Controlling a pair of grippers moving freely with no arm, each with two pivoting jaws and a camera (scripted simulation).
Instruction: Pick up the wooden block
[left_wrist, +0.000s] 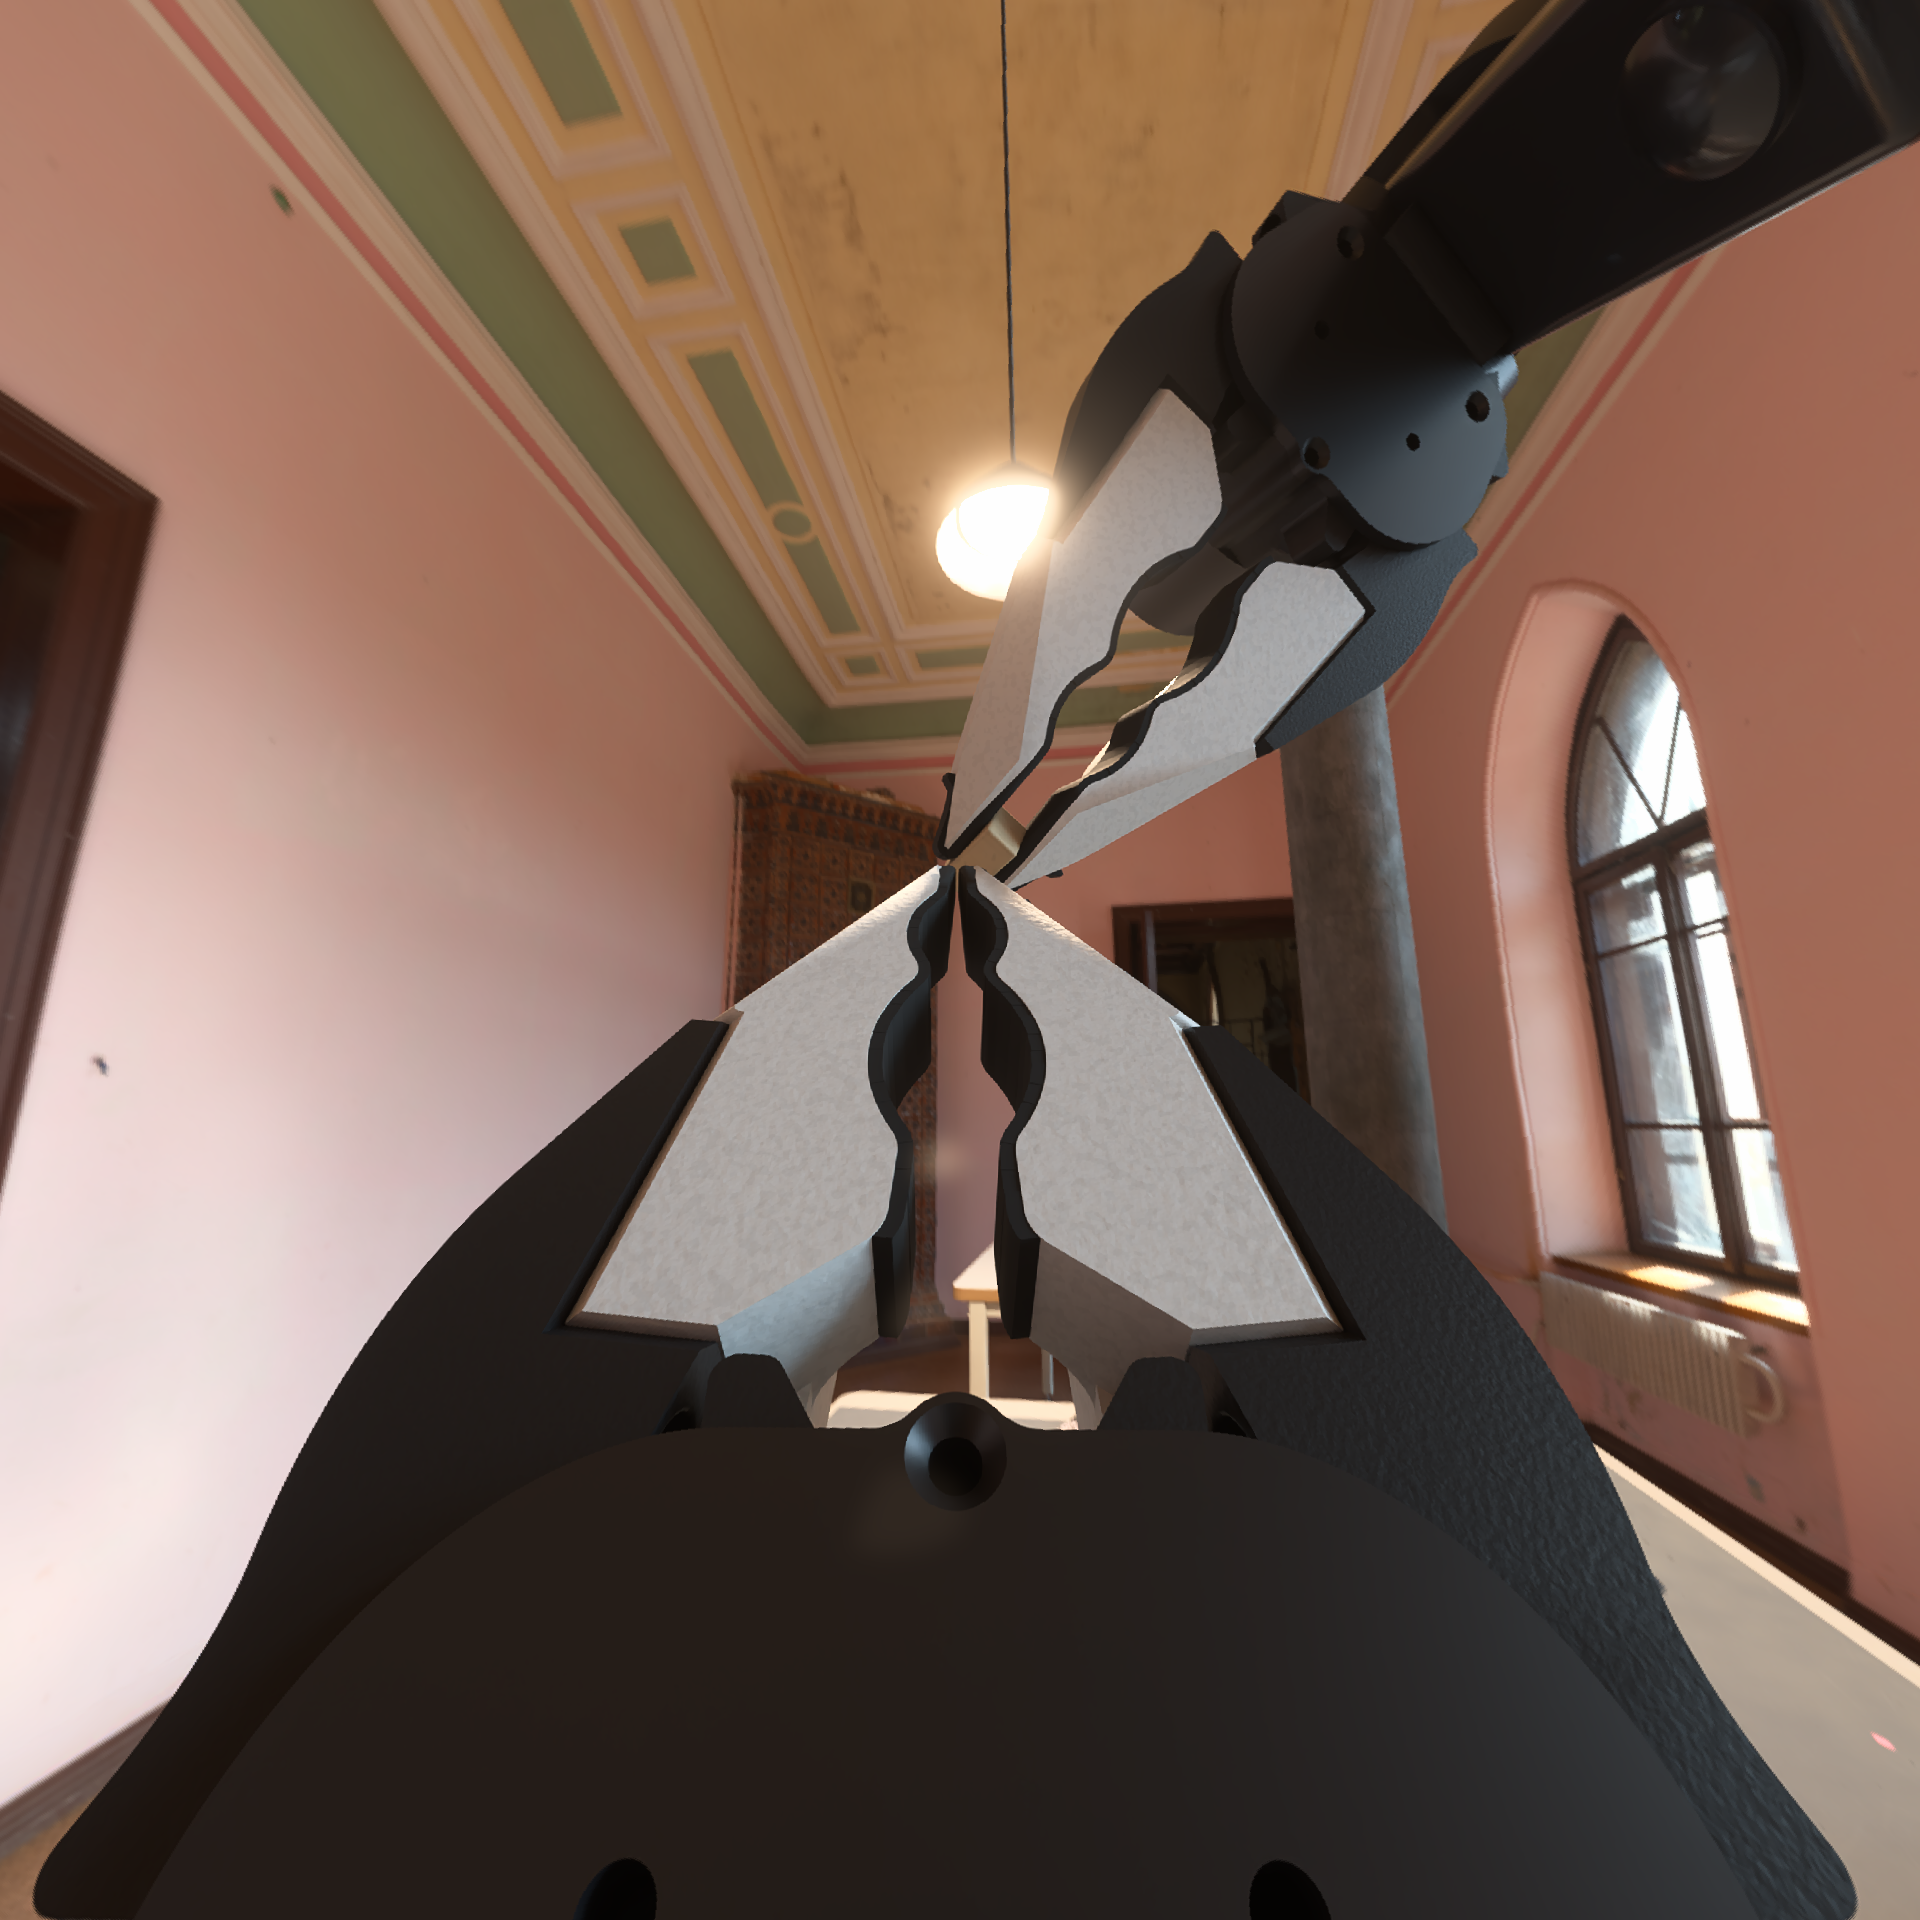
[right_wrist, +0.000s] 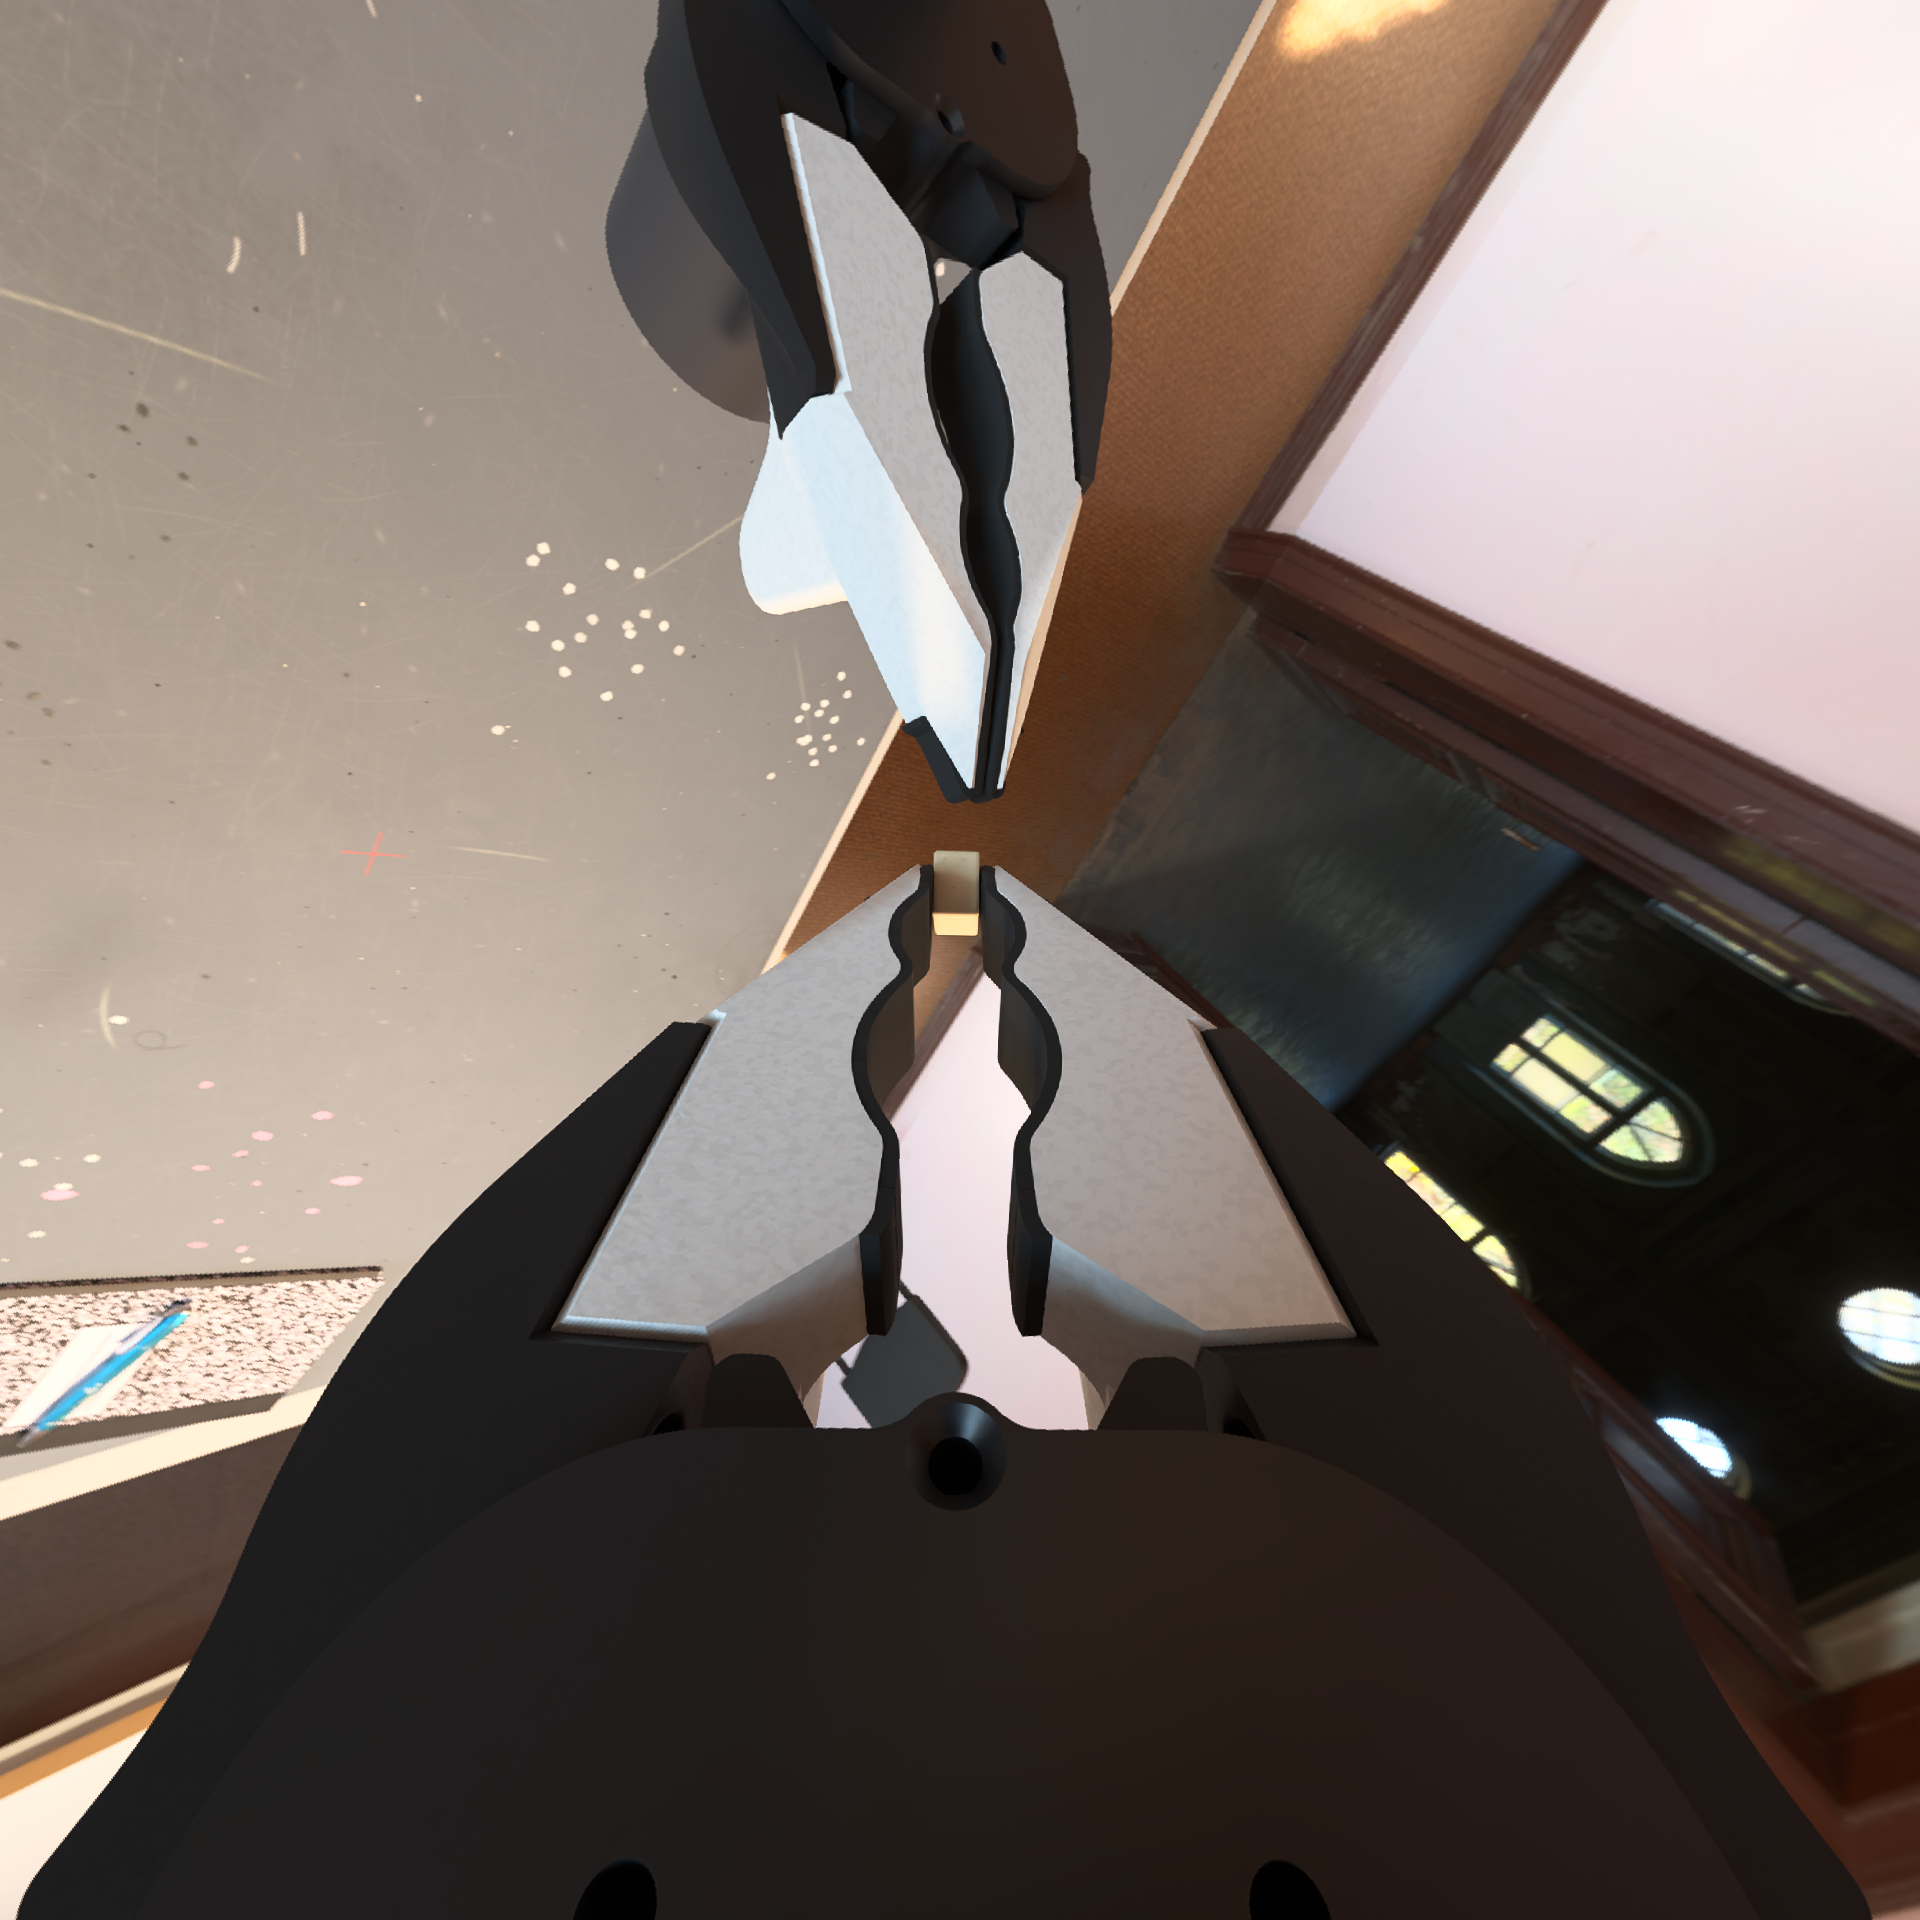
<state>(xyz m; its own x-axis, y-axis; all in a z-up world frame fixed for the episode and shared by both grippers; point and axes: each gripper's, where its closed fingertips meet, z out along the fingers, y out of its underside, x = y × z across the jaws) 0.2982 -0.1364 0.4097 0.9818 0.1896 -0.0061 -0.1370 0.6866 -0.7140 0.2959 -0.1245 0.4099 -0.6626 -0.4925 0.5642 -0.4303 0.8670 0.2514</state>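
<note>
Two claws meet tip to tip in my feeds, both raised well clear of the floor. My right claw (right_wrist: 957, 894) is pinching the wooden block (right_wrist: 956, 891) between its very fingertips; the small pale block stands out a little past the tips and nothing lies under it. From the left wrist view I see that same right claw (left_wrist: 997, 847) coming down from the upper right, the block (left_wrist: 1003, 831) showing as a tan sliver between its tips. My left claw (left_wrist: 957, 883) is pressed together with nothing in it, its tips just below the block. In the right wrist view the left claw (right_wrist: 977, 795) hangs just beyond the block, apart from it by a slim gap. A bench (right_wrist: 156, 1429) shows at the lower left of that view, with a blue pen (right_wrist: 104, 1377) lying on it.
</note>
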